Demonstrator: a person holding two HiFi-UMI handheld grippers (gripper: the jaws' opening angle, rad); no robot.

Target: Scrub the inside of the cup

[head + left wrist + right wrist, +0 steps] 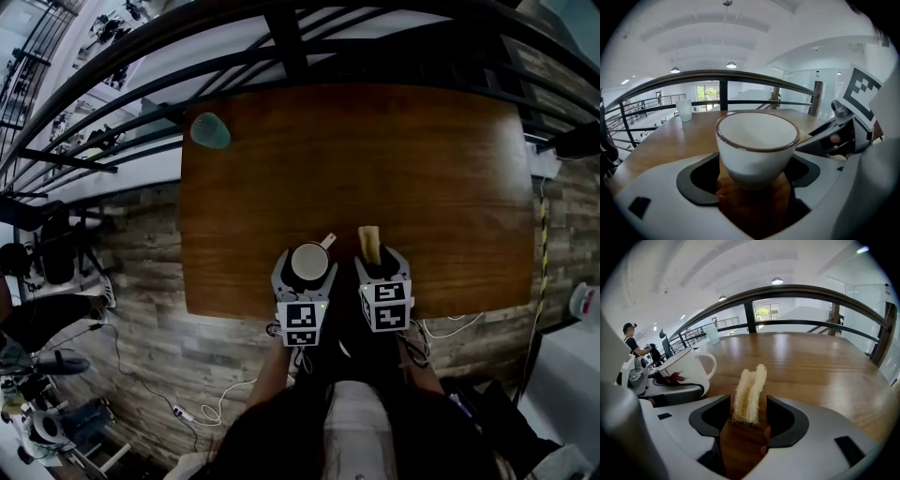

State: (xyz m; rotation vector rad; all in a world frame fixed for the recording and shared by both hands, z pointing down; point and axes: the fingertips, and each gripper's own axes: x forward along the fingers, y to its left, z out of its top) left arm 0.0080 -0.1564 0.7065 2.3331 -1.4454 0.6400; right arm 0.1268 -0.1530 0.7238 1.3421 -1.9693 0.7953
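A white cup (307,259) with a dark rim, a handle and a red flower print stands on the wooden table (422,169) near its front edge. My left gripper (307,273) is around it, jaws wide, one on each side. In the left gripper view the cup (757,145) fills the gap and its base rests on the wood; the gripper (752,174) looks open. Just to the right, my right gripper (382,263) is shut on a pale yellow loofah (369,239). In the right gripper view the loofah (750,392) sticks up from between the pads, with the cup (686,369) to its left.
A pale green tumbler (210,131) stands at the table's far left corner, also in the left gripper view (684,110). A dark metal railing (281,37) runs behind the table's far edge. A person (632,341) stands far off at the left.
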